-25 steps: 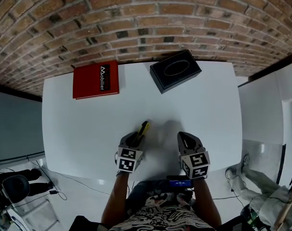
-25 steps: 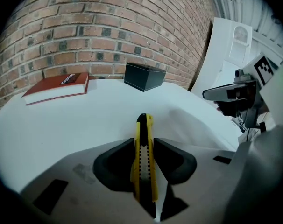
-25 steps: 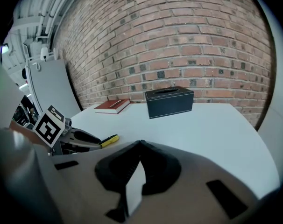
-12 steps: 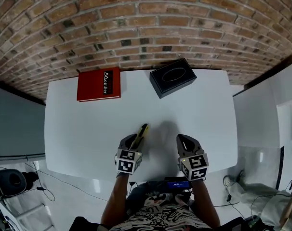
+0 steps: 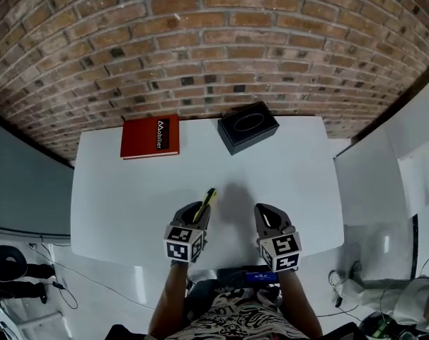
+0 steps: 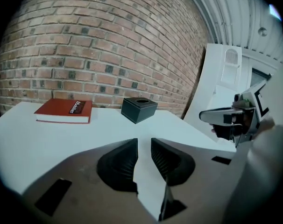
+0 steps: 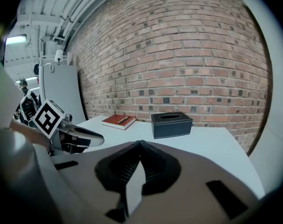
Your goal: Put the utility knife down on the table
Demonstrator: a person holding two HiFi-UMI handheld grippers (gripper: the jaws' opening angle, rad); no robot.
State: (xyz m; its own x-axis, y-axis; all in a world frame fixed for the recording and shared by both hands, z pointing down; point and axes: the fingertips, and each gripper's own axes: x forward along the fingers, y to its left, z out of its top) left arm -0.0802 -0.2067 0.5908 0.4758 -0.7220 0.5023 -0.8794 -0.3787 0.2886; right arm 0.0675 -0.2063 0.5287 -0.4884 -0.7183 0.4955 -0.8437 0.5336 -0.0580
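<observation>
The yellow and black utility knife (image 5: 207, 202) shows only in the head view, pointing away from the tips of my left gripper (image 5: 196, 215) over the white table (image 5: 129, 197). I cannot tell whether it rests on the table or touches the jaws. In the left gripper view my left gripper (image 6: 144, 149) has a narrow gap between its ribbed pads, only white table shows through, and the knife is hidden. My right gripper (image 5: 266, 217) hovers beside it at the table's near edge. Its jaws (image 7: 139, 146) meet at the tips with nothing between them.
A red book (image 5: 150, 137) lies at the back left of the table. A black tissue box (image 5: 248, 126) stands at the back middle. A brick wall (image 5: 214, 41) runs behind the table. The table's right edge (image 5: 336, 190) borders a white panel.
The head camera has tilted, so the table sits lower and smaller in the picture. Both grippers and the knife keep their places relative to each other.
</observation>
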